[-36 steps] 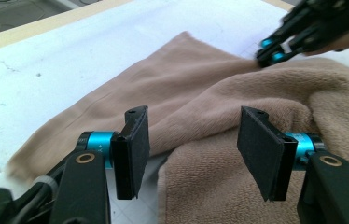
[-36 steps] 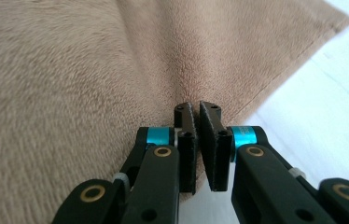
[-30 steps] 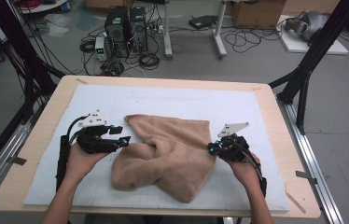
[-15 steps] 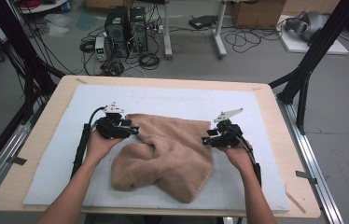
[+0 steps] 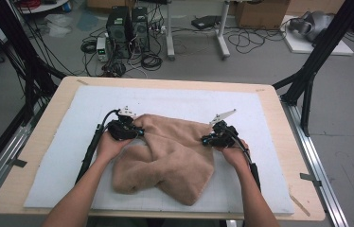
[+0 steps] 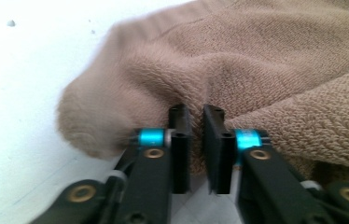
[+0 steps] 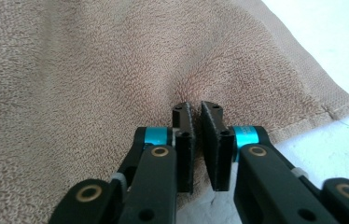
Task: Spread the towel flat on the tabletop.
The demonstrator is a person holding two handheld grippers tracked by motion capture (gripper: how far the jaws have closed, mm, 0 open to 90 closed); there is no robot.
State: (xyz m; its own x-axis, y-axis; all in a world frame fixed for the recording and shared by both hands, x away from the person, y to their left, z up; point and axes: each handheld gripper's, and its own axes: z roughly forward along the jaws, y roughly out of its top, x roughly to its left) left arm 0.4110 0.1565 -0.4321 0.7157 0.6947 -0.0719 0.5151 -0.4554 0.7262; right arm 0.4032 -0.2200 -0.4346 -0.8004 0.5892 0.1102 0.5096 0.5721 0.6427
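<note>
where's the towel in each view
High view: towel mid-table, between both hand-held grippers.
Left gripper view: towel upper right, a fold pinched in the jaws.
Right gripper view: towel across the left and centre, pinched near its hem.
Shared landmark: white mat under the towel.

Pale wooden counter (image 5: 279, 156) topped with a white mat (image 5: 189, 101) that leaves a bare wood margin along every edge. Beyond the far edge, on grey floor: two black computer towers (image 5: 127, 23) amid tangled black cables (image 5: 149, 59), white desk legs (image 5: 196, 33), cardboard boxes (image 5: 260, 12). Black frame struts (image 5: 317, 61) off the far right corner, more off the far left.
</note>
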